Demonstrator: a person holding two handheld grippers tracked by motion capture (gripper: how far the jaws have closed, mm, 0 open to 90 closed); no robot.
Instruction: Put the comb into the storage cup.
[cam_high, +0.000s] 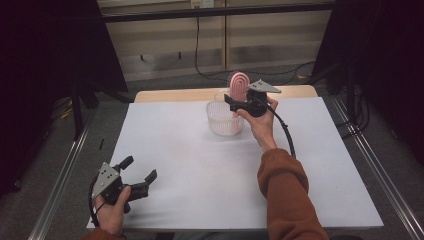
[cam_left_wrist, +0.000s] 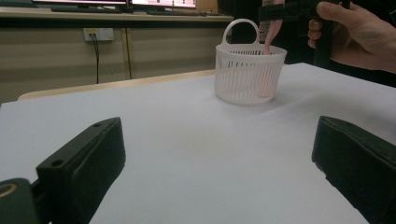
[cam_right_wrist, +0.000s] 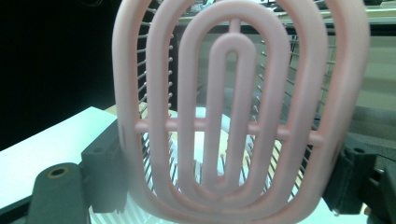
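My right gripper (cam_high: 239, 102) pinches the brush (cam_high: 238, 86) over the basket (cam_high: 224, 120) at upper centre; I should lower it straight, while my left gripper (cam_high: 141, 172) rests spread.

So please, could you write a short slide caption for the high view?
Right tool holds a pink vented hairbrush upright in a white basket; left tool rests open on the table.
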